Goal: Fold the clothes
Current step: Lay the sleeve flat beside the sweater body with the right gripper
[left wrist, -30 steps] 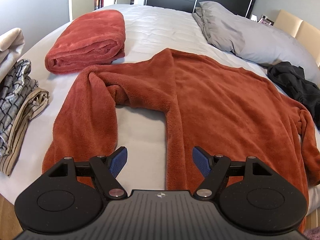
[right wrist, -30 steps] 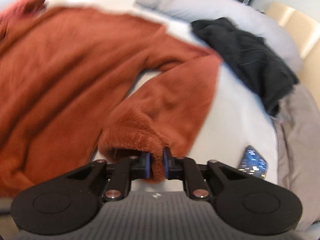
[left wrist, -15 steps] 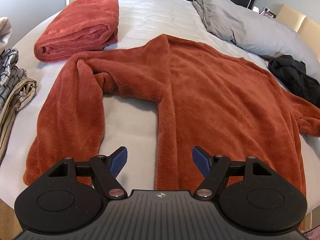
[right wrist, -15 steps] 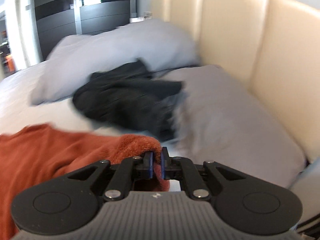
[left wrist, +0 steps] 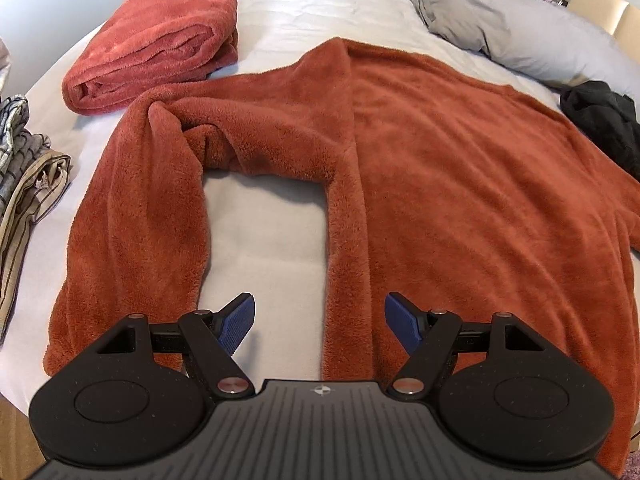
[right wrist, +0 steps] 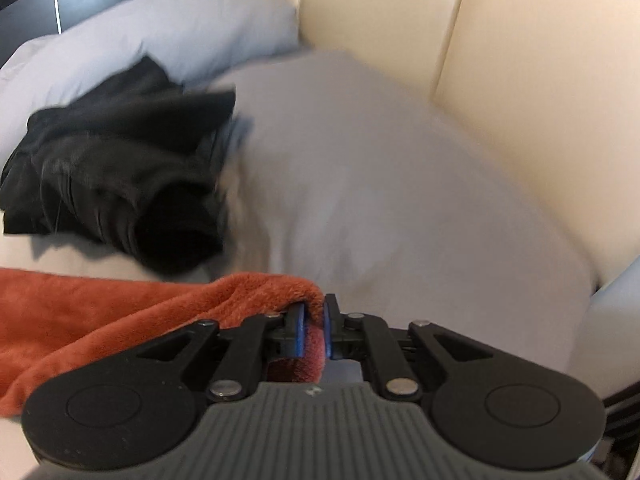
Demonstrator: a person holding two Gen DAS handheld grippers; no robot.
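**Left wrist sees the whole robe; right wrist sees only its gripped edge**

Left wrist view, from its left edge: a stack of striped and checked folded clothes [left wrist: 28, 184] lies at the bed's side, then a folded red blanket [left wrist: 160, 36] further up the white bed [left wrist: 280, 4]. The rust-orange fleece robe [left wrist: 460, 184] is spread flat across the middle, one sleeve bent down the left side and a bare patch of sheet between sleeve and body. The left gripper [left wrist: 320, 322] hangs above that patch and the robe's inner edge, its blue fingers [left wrist: 238, 322] wide apart with nothing between them. Grey pillows [left wrist: 500, 20] and a black garment [left wrist: 600, 124] sit at the right.

Right wrist view, blurred, shows none of that spread. From the left: the black garment [right wrist: 120, 168] against a grey pillow [right wrist: 168, 28], a strip of the orange robe [right wrist: 100, 312], then the right gripper [right wrist: 312, 330], its fingers [right wrist: 297, 330] opening a little with a fold of the robe's edge between them and touching both pads. Beyond lie another grey pillow [right wrist: 400, 200] and a cream padded headboard [right wrist: 520, 60].
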